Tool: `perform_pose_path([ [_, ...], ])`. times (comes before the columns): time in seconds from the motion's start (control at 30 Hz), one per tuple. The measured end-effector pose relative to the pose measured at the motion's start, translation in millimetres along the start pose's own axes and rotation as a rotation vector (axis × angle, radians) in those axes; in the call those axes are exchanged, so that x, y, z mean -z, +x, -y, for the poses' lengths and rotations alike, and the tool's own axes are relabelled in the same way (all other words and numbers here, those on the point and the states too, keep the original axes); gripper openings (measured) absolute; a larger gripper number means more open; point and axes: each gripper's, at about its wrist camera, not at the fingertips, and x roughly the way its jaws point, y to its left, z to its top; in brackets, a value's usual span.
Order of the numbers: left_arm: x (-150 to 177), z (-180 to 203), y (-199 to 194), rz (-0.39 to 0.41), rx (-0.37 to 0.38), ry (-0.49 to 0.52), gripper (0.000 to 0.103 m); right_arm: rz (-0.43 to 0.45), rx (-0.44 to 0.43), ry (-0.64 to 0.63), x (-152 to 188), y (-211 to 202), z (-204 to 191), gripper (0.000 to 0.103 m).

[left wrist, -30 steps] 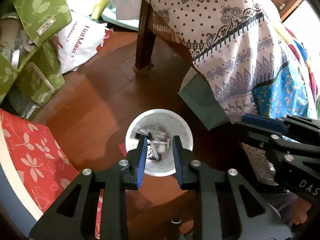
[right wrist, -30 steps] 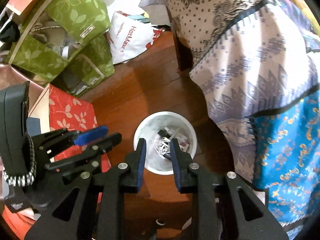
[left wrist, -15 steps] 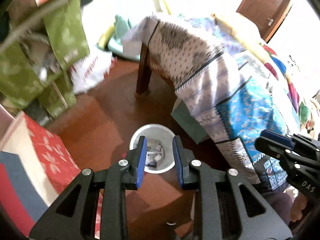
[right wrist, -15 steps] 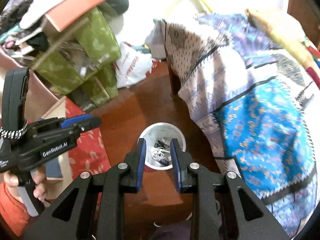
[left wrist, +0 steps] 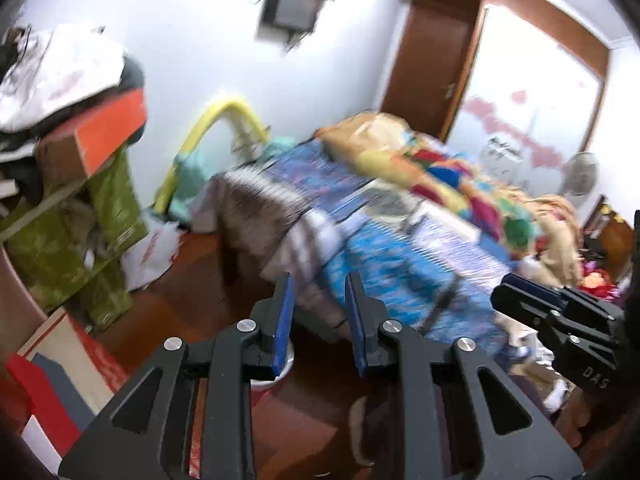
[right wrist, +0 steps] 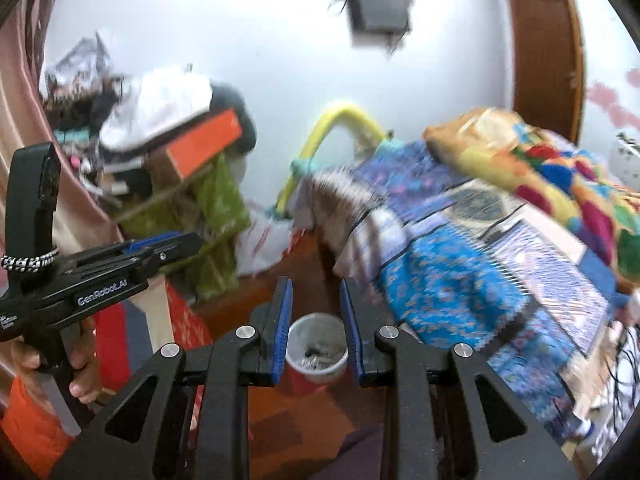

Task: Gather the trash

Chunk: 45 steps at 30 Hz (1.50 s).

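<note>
A white trash bin [right wrist: 318, 343] with scraps inside stands on the wooden floor, low between the blue pads of my right gripper [right wrist: 316, 292], far below it. In the left wrist view only a sliver of the bin's rim [left wrist: 289, 356] shows behind the left finger. My left gripper [left wrist: 319, 288] is open and empty, raised high and facing the bed. My right gripper is open and empty too. Each gripper shows in the other's view: the right one [left wrist: 520, 292], the left one [right wrist: 176, 242].
A bed [left wrist: 400, 240] with patterned blue and colourful covers fills the right side. Green bags and boxes [left wrist: 80, 216] are stacked on the left, with a white plastic bag [right wrist: 264, 240] on the floor. A red floral box [right wrist: 186, 320] lies near the bin. A brown door [left wrist: 432, 64] is behind.
Both grippers have lifted up and away from the bin and tilted toward the room. The bin now looks small and low. The view is blurred by motion.
</note>
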Motion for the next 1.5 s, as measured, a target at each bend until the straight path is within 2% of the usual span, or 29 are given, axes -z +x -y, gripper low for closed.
perform_pose_path([
  [0.07,-1.1,17.1,-21.2,0.031,0.036,0.03,0.025,0.056,0.027,0.01,-0.6,-25.9,1.3,0.022],
  [0.23,3.5,57.5,-76.0,0.118,0.135,0.114,0.025,0.228,0.155,0.052,2.1,-98.9,1.4,0.022],
  [0.37,12.9,78.6,-108.3,0.174,0.153,0.183,0.027,0.306,0.215,0.111,11.4,-131.2,-2.1,0.022],
  [0.43,18.9,86.0,-121.0,0.197,0.165,0.21,0.043,0.327,0.27,0.118,16.3,-140.9,-8.3,0.022],
  [0.53,27.4,91.9,-137.5,0.248,0.18,0.224,0.062,0.337,0.317,0.129,24.1,-151.6,-16.0,0.024],
  [0.57,29.8,92.0,-141.4,0.253,0.183,0.224,0.065,0.336,0.326,0.137,26.8,-155.3,-16.1,0.032],
  [0.6,31.4,92.2,-144.4,0.256,0.189,0.222,0.071,0.341,0.341,0.15,29.9,-157.4,-17.8,0.046],
  [0.63,33.4,91.5,-146.8,0.26,0.193,0.219,0.077,0.349,0.357,0.158,32.9,-159.5,-19.6,0.052],
  [0.7,35.9,89.5,-149.3,0.274,0.192,0.212,0.085,0.363,0.389,0.168,40.4,-167.5,-20.6,0.072],
  [0.73,37.5,88.4,-150.6,0.279,0.189,0.204,0.087,0.362,0.4,0.175,42.3,-169.0,-21.3,0.077],
  [0.8,39.1,86.2,-152.8,0.275,0.192,0.188,0.088,0.355,0.416,0.196,47.3,-171.9,-22.0,0.088],
  [0.93,41.4,83.8,-148.1,0.258,0.19,0.167,0.088,0.366,0.474,0.207,54.4,-175.4,-24.7,0.097],
  [1.1,49.7,82.6,-147.3,0.244,0.167,0.184,0.088,0.37,0.517,0.176,56.8,-178.6,-31.3,0.099],
  [1.5,51.9,82.3,-147.6,0.239,0.164,0.184,0.088,0.367,0.53,0.128,56.9,-182.4,-39.7,0.099],
])
